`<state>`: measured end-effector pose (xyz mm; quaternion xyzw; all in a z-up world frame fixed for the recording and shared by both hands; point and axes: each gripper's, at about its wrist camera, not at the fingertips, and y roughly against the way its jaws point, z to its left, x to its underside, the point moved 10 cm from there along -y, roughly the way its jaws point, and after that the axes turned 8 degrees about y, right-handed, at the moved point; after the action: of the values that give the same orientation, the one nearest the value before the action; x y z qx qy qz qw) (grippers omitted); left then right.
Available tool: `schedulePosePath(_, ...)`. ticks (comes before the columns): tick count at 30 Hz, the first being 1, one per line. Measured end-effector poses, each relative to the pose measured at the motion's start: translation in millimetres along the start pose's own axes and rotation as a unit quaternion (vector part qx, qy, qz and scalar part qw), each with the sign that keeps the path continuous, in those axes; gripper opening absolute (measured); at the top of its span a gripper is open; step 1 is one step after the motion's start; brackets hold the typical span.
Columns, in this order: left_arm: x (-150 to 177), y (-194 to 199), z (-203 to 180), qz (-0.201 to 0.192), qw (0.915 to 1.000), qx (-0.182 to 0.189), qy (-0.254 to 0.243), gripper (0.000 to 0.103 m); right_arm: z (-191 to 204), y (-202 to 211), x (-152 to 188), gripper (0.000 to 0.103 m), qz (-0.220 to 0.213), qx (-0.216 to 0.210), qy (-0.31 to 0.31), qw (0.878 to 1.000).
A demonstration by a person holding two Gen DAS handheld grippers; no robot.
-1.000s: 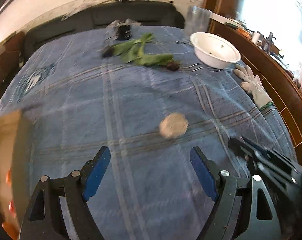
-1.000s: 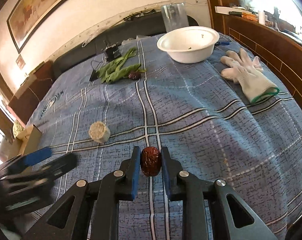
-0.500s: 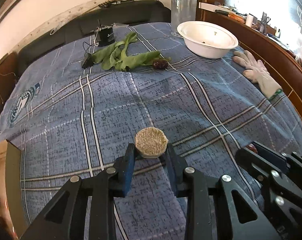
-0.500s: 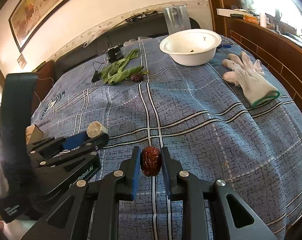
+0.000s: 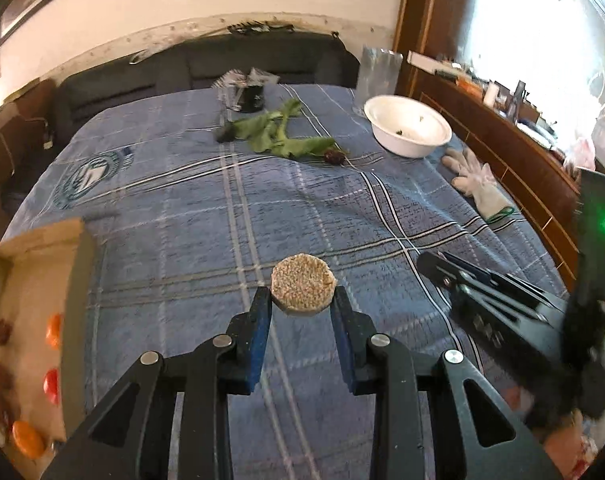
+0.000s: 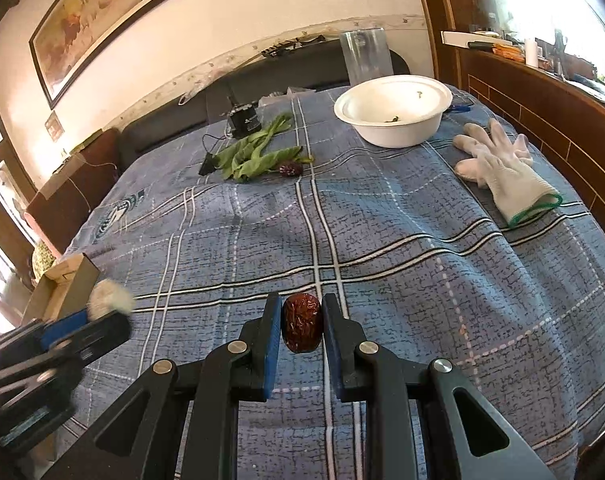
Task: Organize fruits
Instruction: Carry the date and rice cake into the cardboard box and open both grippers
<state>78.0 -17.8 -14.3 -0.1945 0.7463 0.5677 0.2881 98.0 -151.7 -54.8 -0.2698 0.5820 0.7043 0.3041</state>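
My left gripper (image 5: 301, 312) is shut on a round tan slice of fruit (image 5: 304, 289) and holds it above the blue plaid cloth (image 5: 262, 208). My right gripper (image 6: 302, 326) is shut on a dark red date (image 6: 302, 323), also above the cloth. A cardboard box (image 5: 34, 292) at the left holds several red and orange fruits (image 5: 50, 384). Another dark date (image 6: 289, 168) lies by the green leaves (image 6: 258, 152) far back. The left gripper with its slice (image 6: 109, 299) shows blurred at the left of the right wrist view. The right gripper shows at the right of the left wrist view (image 5: 454, 276).
A white bowl (image 6: 394, 110) stands at the back right, with a clear glass (image 6: 364, 56) behind it. A white glove (image 6: 502, 172) lies at the right. A small black device (image 6: 242, 120) with a cable sits behind the leaves. A wooden ledge (image 6: 542, 104) runs along the right.
My left gripper has closed on the tan slice, lifted it and swung left toward the box. My right gripper has kept hold of the date and barely moved.
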Motion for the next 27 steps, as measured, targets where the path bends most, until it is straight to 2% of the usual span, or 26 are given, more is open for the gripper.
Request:
schedulePosePath(7,14.5,41.6,54.4,-0.016,0.9982,-0.022,0.053,0.029,18.6,-0.2,3.4,0.022,-0.005,-0.033,0.005,0.999)
schedulePosePath(18,22.9,98.1,165.1,-0.057,0.9864,-0.079,0.133,0.029,55.5,2.9,9.2,0.022,0.006,-0.091,0.008,0.996)
schedulePosePath(22,30.5,105.7,200.3,-0.056,0.9812,-0.081,0.166,0.029,88.2,14.9,13.0,0.022,0.014,-0.116,0.020,0.993)
schedulePosePath(27,40.0,111.5,233.6,-0.058,0.9738,-0.091,0.200,0.029,155.0,26.5,14.9,0.023,0.021,-0.148,0.079,0.986)
